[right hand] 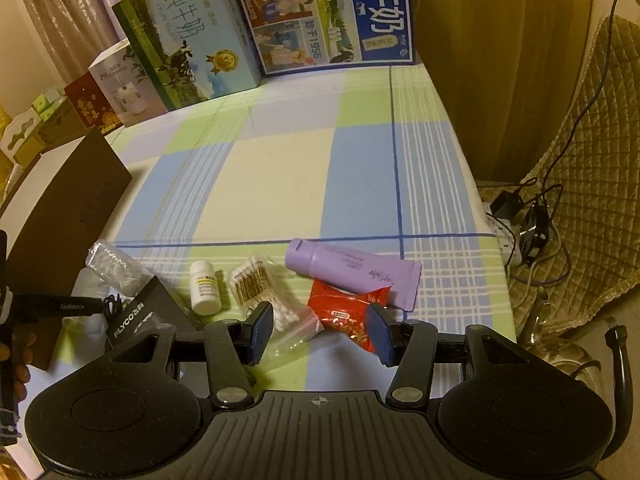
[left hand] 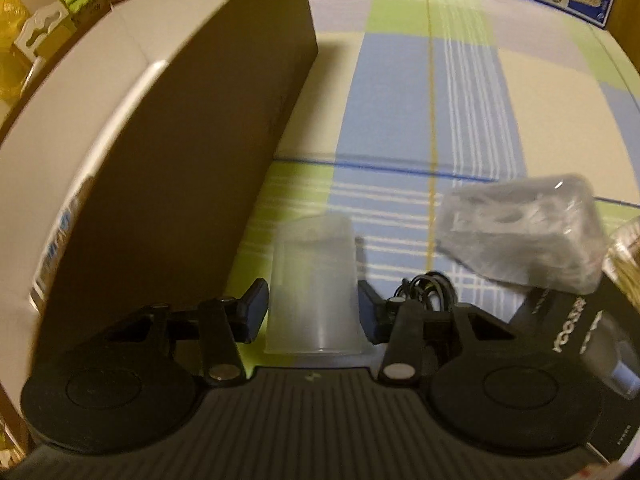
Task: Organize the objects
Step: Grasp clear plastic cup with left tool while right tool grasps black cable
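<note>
In the left wrist view my left gripper [left hand: 314, 312] has its pads on either side of an upside-down translucent plastic cup [left hand: 314, 284]; I cannot tell whether they press on it. A clear plastic box [left hand: 520, 232] lies to its right on a black FLYCO box [left hand: 568, 328], with a black cable [left hand: 428, 290] beside it. In the right wrist view my right gripper [right hand: 320, 330] is open above a bag of cotton swabs [right hand: 264, 292] and a red snack packet [right hand: 348, 312]. A purple tube [right hand: 352, 272] and a white pill bottle [right hand: 206, 288] lie nearby.
A brown open cardboard box [left hand: 180, 160] stands at the left of the checked tablecloth [right hand: 280, 176]. Milk cartons [right hand: 320, 16] line the far edge. A chair with cables [right hand: 560, 208] stands right of the table.
</note>
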Action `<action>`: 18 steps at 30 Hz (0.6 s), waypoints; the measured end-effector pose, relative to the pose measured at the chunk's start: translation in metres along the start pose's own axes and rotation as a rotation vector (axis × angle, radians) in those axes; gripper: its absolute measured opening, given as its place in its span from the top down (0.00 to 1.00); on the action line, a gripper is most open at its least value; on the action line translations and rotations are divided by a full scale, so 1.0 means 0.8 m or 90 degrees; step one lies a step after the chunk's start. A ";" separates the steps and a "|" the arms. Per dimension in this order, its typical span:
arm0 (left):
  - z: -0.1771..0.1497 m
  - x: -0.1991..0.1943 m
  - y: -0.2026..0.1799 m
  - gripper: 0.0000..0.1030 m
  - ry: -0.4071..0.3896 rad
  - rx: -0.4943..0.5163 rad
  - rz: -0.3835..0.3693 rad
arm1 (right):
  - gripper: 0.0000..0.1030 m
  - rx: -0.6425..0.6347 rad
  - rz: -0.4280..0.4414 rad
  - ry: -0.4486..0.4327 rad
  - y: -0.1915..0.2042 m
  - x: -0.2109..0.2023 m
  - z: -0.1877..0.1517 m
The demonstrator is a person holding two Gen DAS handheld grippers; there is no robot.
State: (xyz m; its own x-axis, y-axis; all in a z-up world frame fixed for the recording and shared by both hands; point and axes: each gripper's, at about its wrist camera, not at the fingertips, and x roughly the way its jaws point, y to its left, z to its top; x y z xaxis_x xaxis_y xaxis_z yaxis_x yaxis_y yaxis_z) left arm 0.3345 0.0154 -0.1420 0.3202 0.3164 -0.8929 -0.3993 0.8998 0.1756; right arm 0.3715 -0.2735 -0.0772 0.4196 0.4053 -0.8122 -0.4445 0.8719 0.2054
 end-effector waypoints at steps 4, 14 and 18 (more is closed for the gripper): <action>-0.011 -0.006 0.002 0.59 -0.006 -0.003 0.003 | 0.53 -0.002 0.006 0.006 0.001 0.003 -0.001; -0.086 -0.050 0.030 0.59 0.010 -0.004 -0.044 | 0.53 -0.051 0.062 0.019 0.038 0.005 -0.006; -0.114 -0.061 0.049 0.59 0.010 0.001 -0.056 | 0.53 -0.098 0.106 0.021 0.074 0.008 -0.009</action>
State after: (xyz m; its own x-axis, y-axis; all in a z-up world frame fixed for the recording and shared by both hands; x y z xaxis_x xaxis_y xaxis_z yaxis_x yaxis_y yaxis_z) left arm 0.2249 0.0078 -0.1290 0.3412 0.2309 -0.9112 -0.3688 0.9245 0.0962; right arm 0.3424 -0.2216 -0.0740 0.3053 0.5279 -0.7925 -0.6216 0.7410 0.2541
